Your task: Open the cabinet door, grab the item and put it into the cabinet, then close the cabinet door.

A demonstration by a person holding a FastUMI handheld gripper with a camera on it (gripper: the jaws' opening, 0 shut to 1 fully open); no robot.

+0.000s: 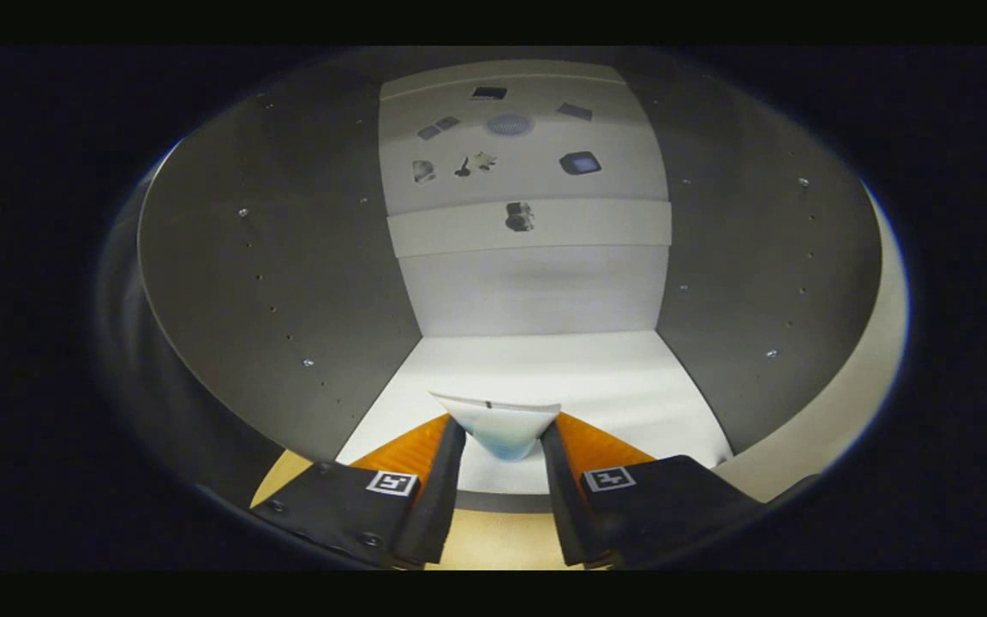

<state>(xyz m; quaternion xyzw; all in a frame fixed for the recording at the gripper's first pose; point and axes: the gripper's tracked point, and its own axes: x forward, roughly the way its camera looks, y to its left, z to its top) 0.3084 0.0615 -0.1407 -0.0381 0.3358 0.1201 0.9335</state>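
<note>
Gripper sits at the mouth of the open white cabinet, with the door already out of the way. A pale, wedge-shaped item with a bluish tint at its lower end sits between the two fingers, and both appear to press on its sides, so the jaws are clenched on the item. I can't tell what the item is; it looks like a soft packet or folded cloth.

The item hangs just above the front of the white cabinet floor, with grey side walls with rows of small peg holes on either side. A white shelf edge crosses the back, and some small dark marks or objects show on the rear panel above it, too small to identify. The light wooden surface shows below the fingers, outside the cabinet.

Step in hand, as I judge it, is the placing part. The next move calls for carrying the item further in over the floor, lowering it, then letting go and backing straight out without dragging it. Door closing is not yet done.
</note>
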